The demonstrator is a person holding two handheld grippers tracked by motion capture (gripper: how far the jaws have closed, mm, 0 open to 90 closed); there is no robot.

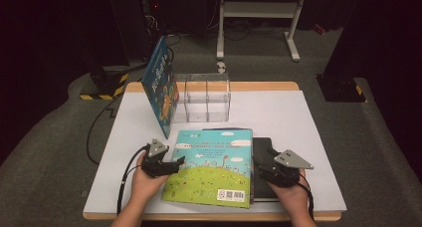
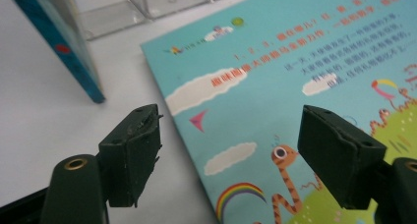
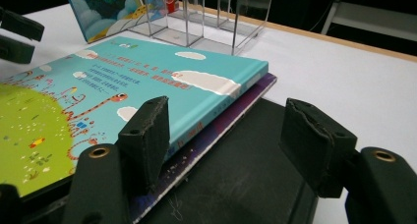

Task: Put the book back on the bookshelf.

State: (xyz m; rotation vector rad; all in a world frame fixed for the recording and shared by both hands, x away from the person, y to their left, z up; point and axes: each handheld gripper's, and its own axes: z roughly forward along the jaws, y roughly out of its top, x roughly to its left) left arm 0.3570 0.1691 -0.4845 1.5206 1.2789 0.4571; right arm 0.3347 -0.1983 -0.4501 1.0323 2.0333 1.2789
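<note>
White tabletop [image 1: 308, 117] with a wooden edge stands on grey carpet in a dark room. At the near left, the left gripper [image 1: 175, 163] lies low with jaws apart and empty over the left edge of the teal picture book [image 1: 214, 167], which lies flat near centre on a dark book [image 1: 263, 187]. The right gripper [image 1: 260, 168], jaws released too, straddles their right edges; far left, a blue book [image 1: 160, 85] leans against a clear divider rack [image 1: 204, 97].

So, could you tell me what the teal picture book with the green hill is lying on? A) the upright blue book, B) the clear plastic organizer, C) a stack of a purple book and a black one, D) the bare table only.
C: in the right gripper view the teal picture book rests on a purple book, with a black book beneath.
</note>
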